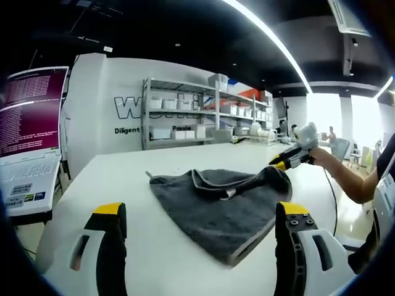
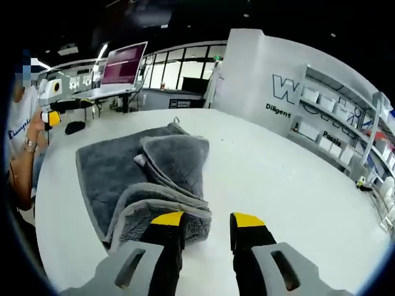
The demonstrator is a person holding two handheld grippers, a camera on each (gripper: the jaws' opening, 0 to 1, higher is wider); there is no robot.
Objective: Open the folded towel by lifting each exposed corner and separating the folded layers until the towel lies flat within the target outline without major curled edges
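Grey towel [image 2: 145, 179] half-folded on white bench [image 2: 296, 185]. Right gripper [image 2: 207, 220] part-open at folded edge, not gripping; left gripper [image 1: 200, 213] wide, clear. Pinch top layer only, lift, peel outward.

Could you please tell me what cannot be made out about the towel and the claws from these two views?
- Target outline: none visible on the table in either view.
- Right claw: right gripper view, its tips meet the towel edge; a pinch cannot be confirmed. In the left gripper view it is too small.
- Layer count: folds overlap.
- Left claw: open, off the towel.
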